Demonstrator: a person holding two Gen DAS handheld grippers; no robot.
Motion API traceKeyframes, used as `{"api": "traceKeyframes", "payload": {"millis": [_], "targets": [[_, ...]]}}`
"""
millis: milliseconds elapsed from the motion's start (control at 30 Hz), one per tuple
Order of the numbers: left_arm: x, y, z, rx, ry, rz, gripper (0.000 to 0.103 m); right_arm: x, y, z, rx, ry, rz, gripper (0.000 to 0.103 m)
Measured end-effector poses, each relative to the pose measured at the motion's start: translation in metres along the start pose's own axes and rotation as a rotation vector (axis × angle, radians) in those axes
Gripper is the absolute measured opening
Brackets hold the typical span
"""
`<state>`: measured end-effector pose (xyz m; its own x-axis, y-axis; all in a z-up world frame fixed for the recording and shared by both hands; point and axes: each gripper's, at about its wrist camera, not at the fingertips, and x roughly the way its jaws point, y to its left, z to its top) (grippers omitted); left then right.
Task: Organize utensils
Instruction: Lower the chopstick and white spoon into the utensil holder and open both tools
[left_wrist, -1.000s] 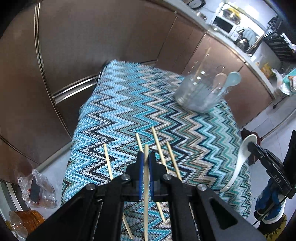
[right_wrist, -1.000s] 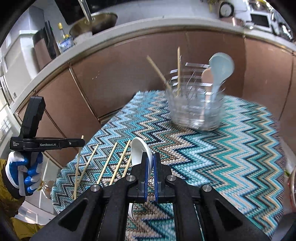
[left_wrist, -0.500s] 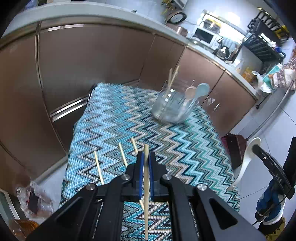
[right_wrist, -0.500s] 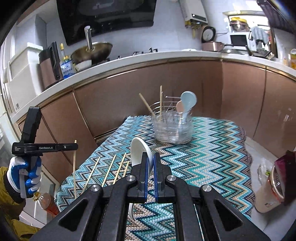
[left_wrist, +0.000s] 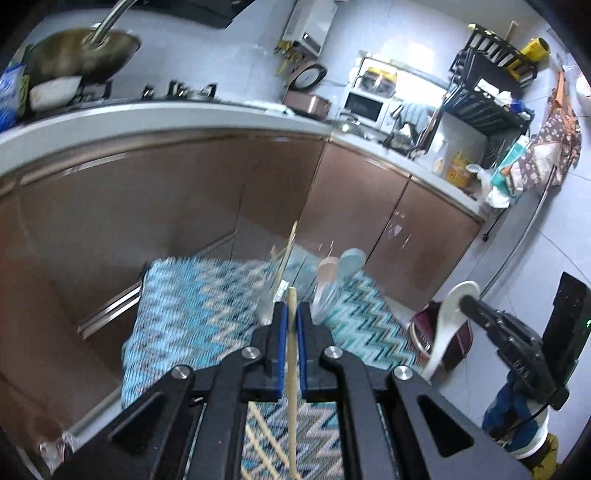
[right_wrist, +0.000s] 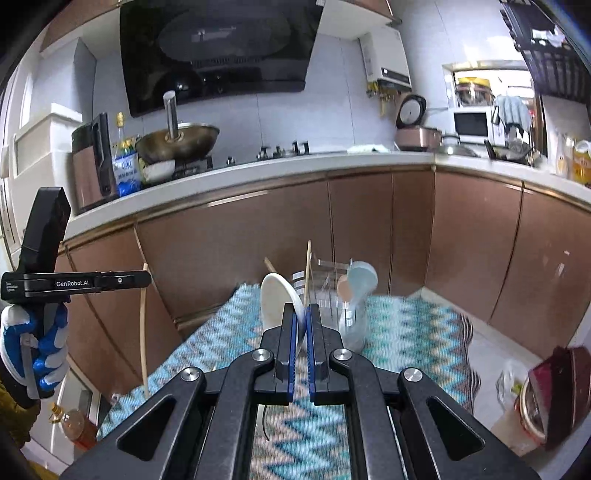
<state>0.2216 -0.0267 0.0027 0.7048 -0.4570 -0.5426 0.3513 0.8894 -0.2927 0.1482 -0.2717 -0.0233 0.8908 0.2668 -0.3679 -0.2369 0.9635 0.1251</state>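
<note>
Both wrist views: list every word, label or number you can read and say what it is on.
"GenRobot.AI": white print on the side of the left gripper, in the right wrist view.
Small white print beside it: too small to read.
Blue bottle label on the counter: blurred, unreadable.
White marking on the right gripper body, left wrist view: unreadable.
</note>
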Motion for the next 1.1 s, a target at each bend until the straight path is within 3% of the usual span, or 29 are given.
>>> {"api": "traceKeyframes", "payload": {"millis": [300,567,733,1100], "targets": [[0.055,-0.021,0.075,0.025,-0.164,-0.035,0.005,0.063,-0.021,0.046,-0.006,-0.111,-0.042,0.005],[0.116,-0.027,0.113,0.024,-0.3,-0.007,0.005,0.127,-0.036,0.053,-0.026,-0.155,-0.066,0.005],[0.154,-0.026,0.114,0.035,-0.339,0.026,0.005,0.161,-0.045,0.042,-0.025,-0.152,-0.086,0.005],[0.214,-0.007,0.081,0.017,-0.281,0.062,0.005,0.189,-0.048,0.019,-0.03,-0.136,-0.112,0.006]]}}
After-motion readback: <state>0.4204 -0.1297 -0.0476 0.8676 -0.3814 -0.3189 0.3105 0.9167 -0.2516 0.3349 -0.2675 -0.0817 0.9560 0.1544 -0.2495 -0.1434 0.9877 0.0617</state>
